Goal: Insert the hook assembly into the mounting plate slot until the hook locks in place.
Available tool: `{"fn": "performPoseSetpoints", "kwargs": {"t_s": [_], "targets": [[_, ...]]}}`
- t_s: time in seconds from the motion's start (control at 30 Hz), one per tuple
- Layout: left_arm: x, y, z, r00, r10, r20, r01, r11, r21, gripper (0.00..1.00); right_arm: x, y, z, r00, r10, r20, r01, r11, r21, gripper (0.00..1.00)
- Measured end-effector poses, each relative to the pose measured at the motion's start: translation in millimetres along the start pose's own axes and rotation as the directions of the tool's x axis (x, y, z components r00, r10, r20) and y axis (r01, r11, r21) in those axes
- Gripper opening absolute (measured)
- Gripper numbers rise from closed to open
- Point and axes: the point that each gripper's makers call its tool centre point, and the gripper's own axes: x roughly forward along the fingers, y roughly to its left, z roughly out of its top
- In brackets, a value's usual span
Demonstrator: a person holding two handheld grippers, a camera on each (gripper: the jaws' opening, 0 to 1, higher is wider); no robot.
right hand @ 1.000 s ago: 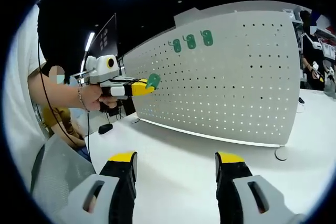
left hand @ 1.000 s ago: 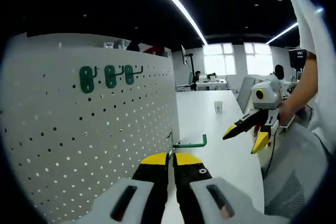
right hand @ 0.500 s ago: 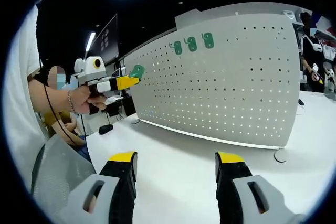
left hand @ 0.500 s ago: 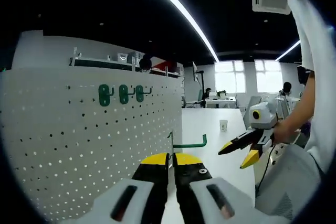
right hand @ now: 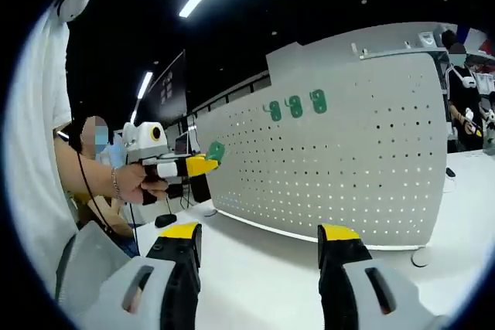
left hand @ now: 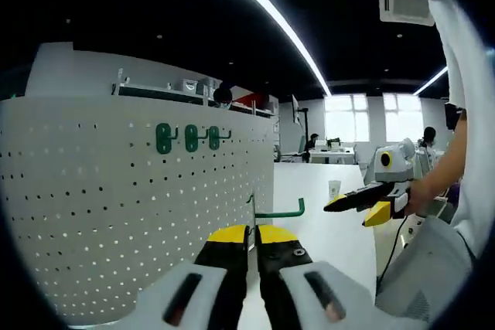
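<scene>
I see the white table first, and on it stands the big perforated mounting plate, upright, running along one long edge of the table. Three green hooks already sit in a row high on the plate, near its top edge.

My left hand-held gripper is clenched on the hook assembly. In the left gripper view the green rod of the hook goes out sideways from the jaw tips, roughly parallel to the table top, with its small upturned end away from the plate. In the right gripper view the same left hand-held gripper holds the green back piece just in front of the plate face, near the plate's end edge, apparently not yet touching it.

My right hand-held gripper is released, with its jaws wide apart and nothing between them, well away from the plate over the table.

I judge the left hand is much nearer, so it must push the hook's back piece straight toward the plate face, into a slot.
</scene>
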Motion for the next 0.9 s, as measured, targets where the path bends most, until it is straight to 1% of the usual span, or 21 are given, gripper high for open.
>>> {"fn": "performPoseSetpoints", "kwargs": {"t_s": [0.2, 0.33, 0.53, 0.67, 0.9], "targets": [[-2, 0.5, -1.4, 1.000, 0.009, 0.000, -0.009, 1.000, 0.001, 0.03, 6, 5, 4.2, 1.000, 0.014, 0.001, -0.014, 1.000, -0.008, 0.56], [-3, 0.5, -1.4, 1.000, 0.015, 0.002, -0.015, 1.000, 0.004, 0.03, 12, 9, 8.5, 0.999, 0.030, 0.017, -0.030, 1.000, -0.002, 0.54], [-3, -1.9, -3.6, 1.000, 0.022, 0.003, -0.022, 1.000, -0.001, 0.03, 29, 17, 15.4, 0.997, 0.065, 0.037, -0.065, 0.998, 0.008, 0.52], [-3, -2.9, -4.0, 1.000, 0.027, 0.005, -0.027, 1.000, -0.006, 0.03, 41, 26, 20.8, 0.993, 0.106, 0.045, -0.106, 0.994, 0.011, 0.50], [-5, -1.8, -3.4, 0.999, 0.040, 0.010, -0.040, 0.999, -0.011, 0.03, 57, 39, 26.0, 0.988, 0.142, 0.059, -0.143, 0.990, 0.014, 0.46]]}}
